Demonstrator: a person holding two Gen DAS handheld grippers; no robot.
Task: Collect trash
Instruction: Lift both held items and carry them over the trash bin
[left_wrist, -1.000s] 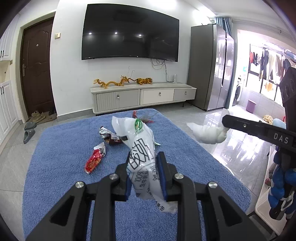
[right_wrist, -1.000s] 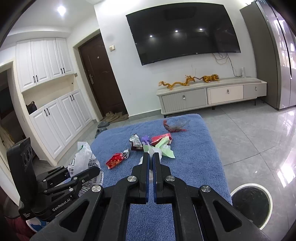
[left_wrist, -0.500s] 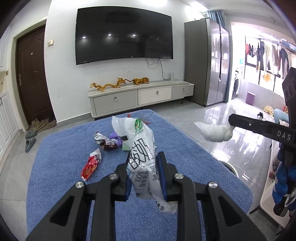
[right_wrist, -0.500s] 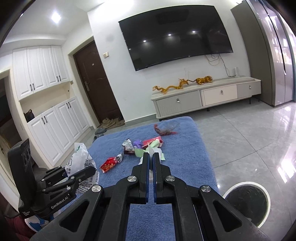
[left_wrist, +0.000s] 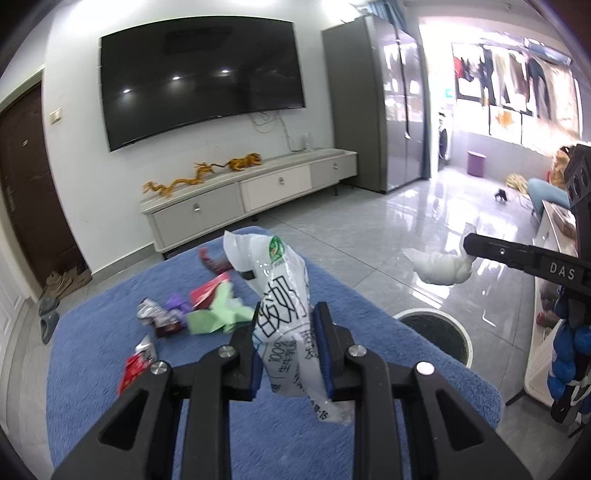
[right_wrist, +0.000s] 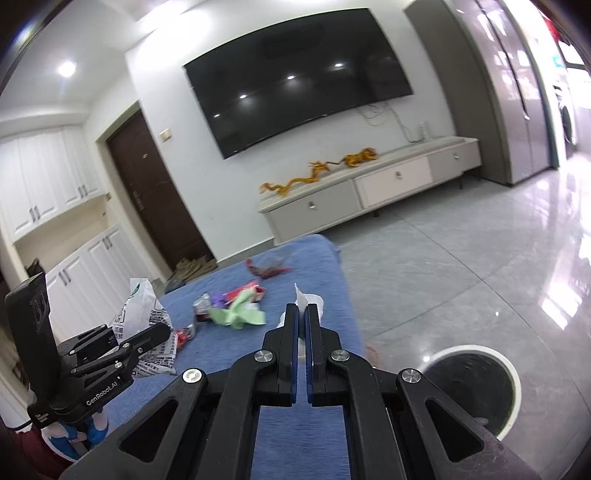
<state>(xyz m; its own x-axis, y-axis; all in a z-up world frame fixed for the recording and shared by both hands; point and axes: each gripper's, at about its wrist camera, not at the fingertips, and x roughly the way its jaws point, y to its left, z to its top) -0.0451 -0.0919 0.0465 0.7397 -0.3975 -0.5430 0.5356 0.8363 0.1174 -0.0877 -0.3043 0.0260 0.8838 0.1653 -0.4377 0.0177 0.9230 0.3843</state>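
Since a second ago both grippers have swung right, bringing the bin into the left view and enlarging it in the right view. The white bag stands clamped in the left gripper, above the blue rug. The tissue wad is pinched at the tip of the right gripper, whose jaws stand nearly together on it.

Likely trouble: the wad is held only by an edge, so a quick swing could shake it loose short of the bin. The bag is limp and tall; released off-centre, it may drape over the rim.

The left view shows the wad's full shape, hanging over the floor beyond the bin; the right view hides most of it behind its own fingers. Wrappers remain on the rug.
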